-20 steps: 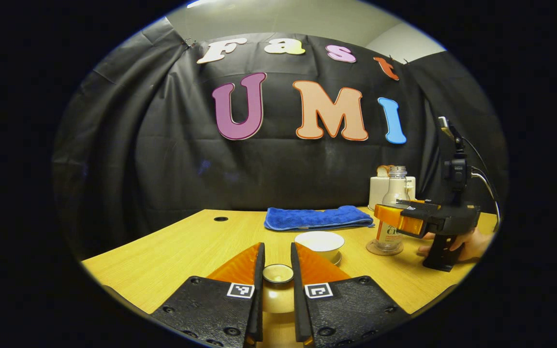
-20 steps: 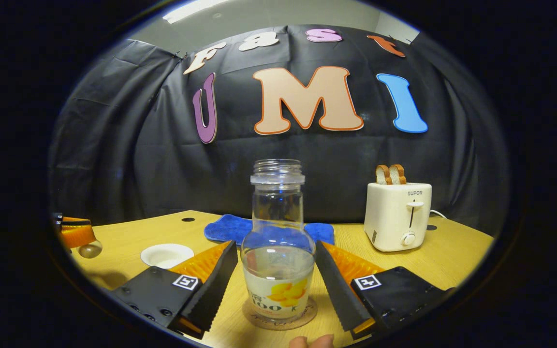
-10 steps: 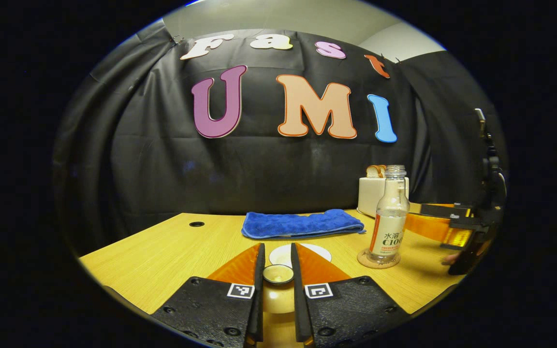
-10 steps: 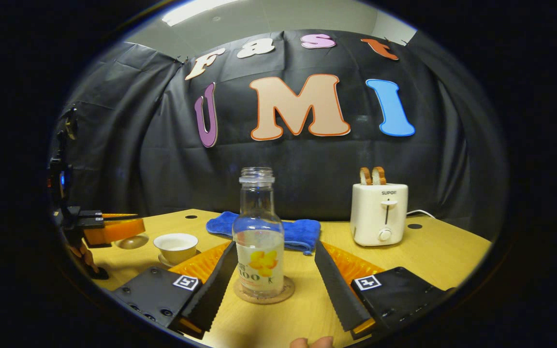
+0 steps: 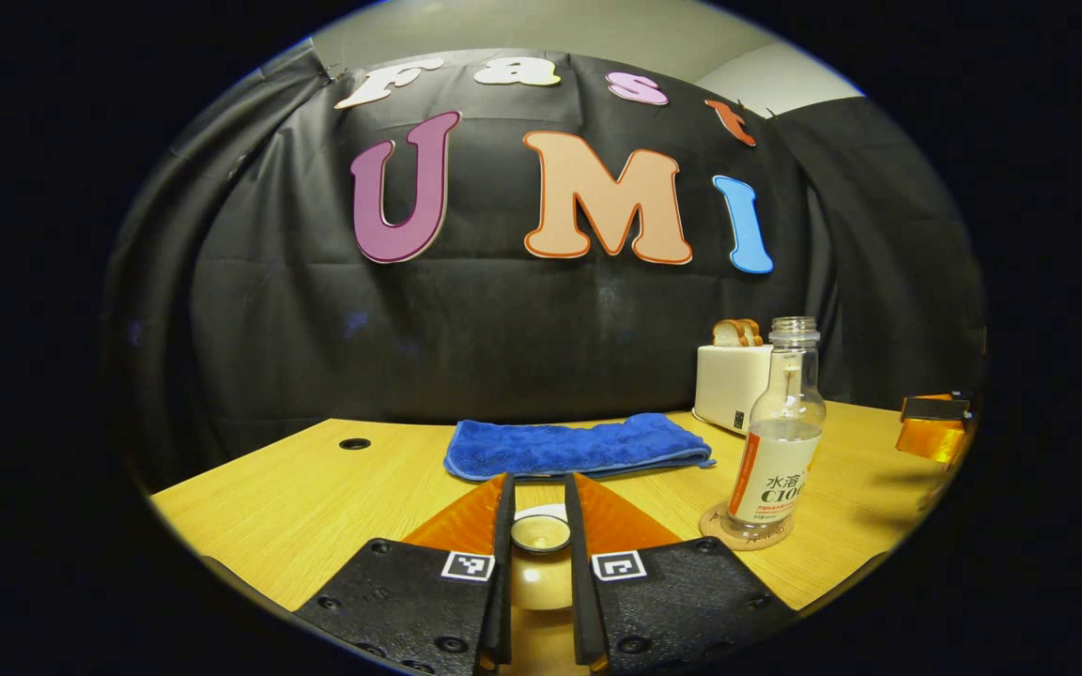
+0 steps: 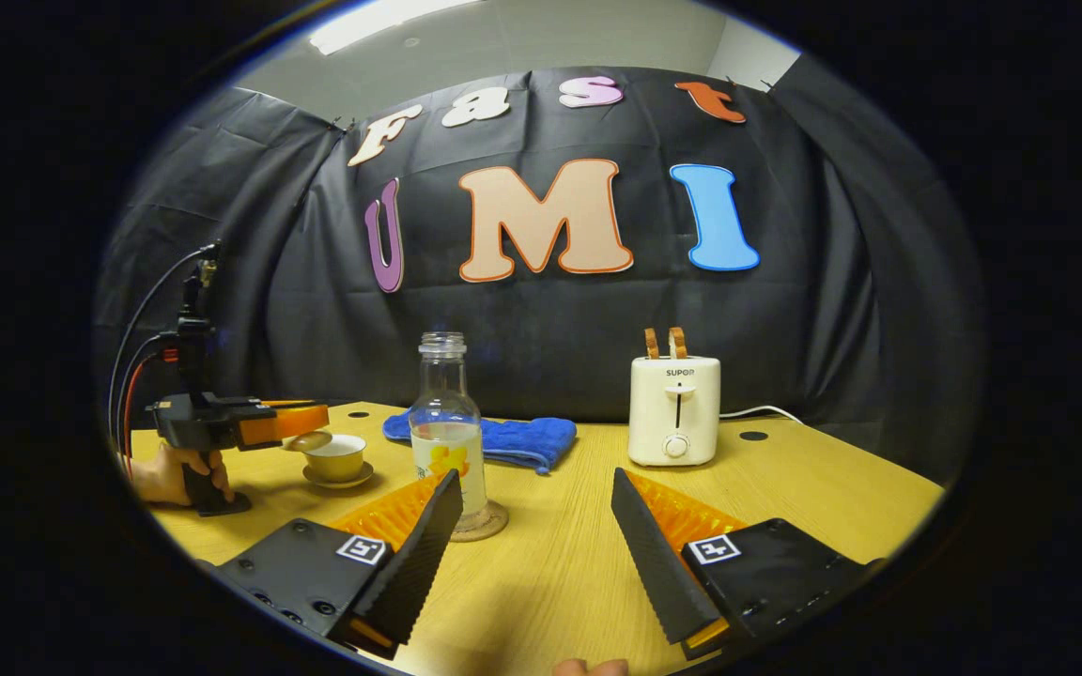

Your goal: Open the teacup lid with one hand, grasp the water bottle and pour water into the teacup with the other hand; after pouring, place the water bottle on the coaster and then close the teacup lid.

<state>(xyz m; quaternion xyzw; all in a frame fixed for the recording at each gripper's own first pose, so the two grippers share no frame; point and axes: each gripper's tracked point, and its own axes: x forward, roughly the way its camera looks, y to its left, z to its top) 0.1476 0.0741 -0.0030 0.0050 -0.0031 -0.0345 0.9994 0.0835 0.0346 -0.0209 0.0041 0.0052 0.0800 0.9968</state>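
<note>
So my left gripper (image 5: 539,526) has its jaws clamped on the lid (image 5: 541,532), both fingers pressing the little knob between them. From the right gripper view you can see that gripper (image 6: 311,424) holding the lid (image 6: 308,440) just above the cup (image 6: 335,458), tilted a bit, right at the rim's left side. I can't tell if it's touching the rim or not. The cup sits on its saucer (image 6: 338,480) near the left end of the table (image 6: 785,479), and my hand (image 6: 165,472) is wrapped around the gripper's handle.

My right gripper (image 6: 533,535) has its jaws wide apart, nothing between them, just bare tabletop. The bottle (image 6: 447,434) stands upright on the coaster (image 6: 480,528), just behind my left fingertip in that view, not touched. It has no cap and is roughly half full.

In the left gripper view the bottle (image 5: 779,434) and coaster (image 5: 746,530) are off to the right, with the edge of my right gripper (image 5: 934,427) further right still.

Behind everything there's a folded blue towel (image 6: 513,439) and a toaster (image 6: 674,410) with two slices of bread sticking up, both well back toward the wall.
</note>
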